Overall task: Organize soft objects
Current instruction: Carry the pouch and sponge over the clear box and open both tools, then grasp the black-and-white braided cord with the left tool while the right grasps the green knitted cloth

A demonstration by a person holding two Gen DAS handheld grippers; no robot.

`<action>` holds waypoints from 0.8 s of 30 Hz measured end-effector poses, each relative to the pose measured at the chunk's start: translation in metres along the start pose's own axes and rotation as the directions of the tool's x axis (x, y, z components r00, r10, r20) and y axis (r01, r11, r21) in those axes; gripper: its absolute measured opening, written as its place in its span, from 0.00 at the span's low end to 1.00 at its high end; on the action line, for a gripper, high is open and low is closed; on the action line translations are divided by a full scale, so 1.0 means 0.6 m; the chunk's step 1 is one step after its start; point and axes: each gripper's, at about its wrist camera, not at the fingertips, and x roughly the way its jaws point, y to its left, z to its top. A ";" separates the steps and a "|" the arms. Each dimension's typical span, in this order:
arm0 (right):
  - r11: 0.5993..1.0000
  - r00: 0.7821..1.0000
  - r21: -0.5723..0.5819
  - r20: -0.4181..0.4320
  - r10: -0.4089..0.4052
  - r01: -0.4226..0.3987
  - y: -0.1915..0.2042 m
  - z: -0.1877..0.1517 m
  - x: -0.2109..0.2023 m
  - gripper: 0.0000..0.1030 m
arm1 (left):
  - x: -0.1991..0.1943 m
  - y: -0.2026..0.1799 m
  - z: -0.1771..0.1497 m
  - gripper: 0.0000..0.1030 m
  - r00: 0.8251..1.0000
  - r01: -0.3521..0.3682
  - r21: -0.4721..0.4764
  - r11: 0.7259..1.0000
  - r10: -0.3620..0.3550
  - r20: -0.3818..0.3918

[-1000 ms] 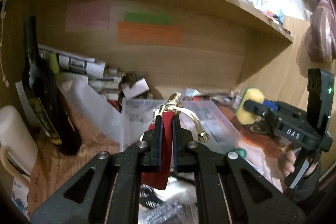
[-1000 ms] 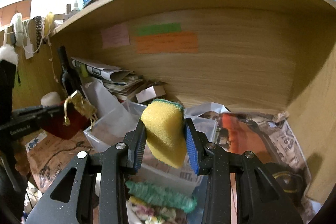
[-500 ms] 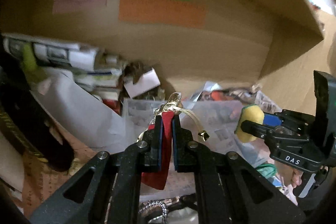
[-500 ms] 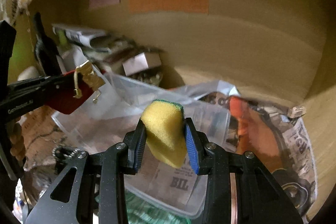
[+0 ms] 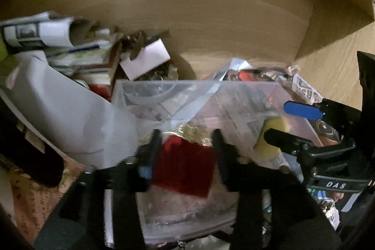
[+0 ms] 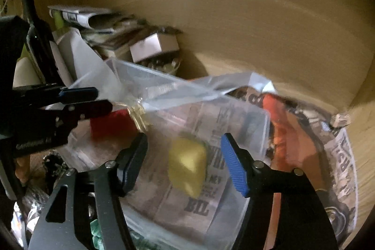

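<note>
Ahead of both grippers the clear bin (image 6: 234,123) lies open-topped; a paper stack (image 5: 70,53) crowds its left.

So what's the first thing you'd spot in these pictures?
The yellow sponge jumps out, blurred in the gap between the open right gripper fingers, over the clear plastic bin. To its left is a red pouch with gold trim, loose between the open left gripper fingers.
</note>
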 end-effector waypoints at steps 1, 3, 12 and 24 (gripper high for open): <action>1.000 1.000 -0.001 0.013 0.003 -0.003 0.000 0.002 -0.005 0.60 | -0.008 -0.001 0.000 0.50 1.000 0.001 0.004 1.000 -0.001 0.011; 1.000 0.999 -0.001 0.044 0.008 -0.008 -0.001 0.004 -0.021 0.60 | -0.029 -0.001 -0.001 0.51 0.999 0.012 0.006 1.000 -0.012 0.033; 1.000 0.985 -0.011 0.173 0.006 -0.004 0.015 -0.014 -0.113 0.69 | -0.127 0.012 -0.021 0.74 0.991 -0.001 0.010 1.000 0.000 0.136; 1.000 0.988 0.017 0.151 0.011 -0.013 0.024 -0.084 -0.140 0.70 | -0.130 0.048 -0.100 0.77 0.999 -0.009 -0.048 0.999 0.011 0.035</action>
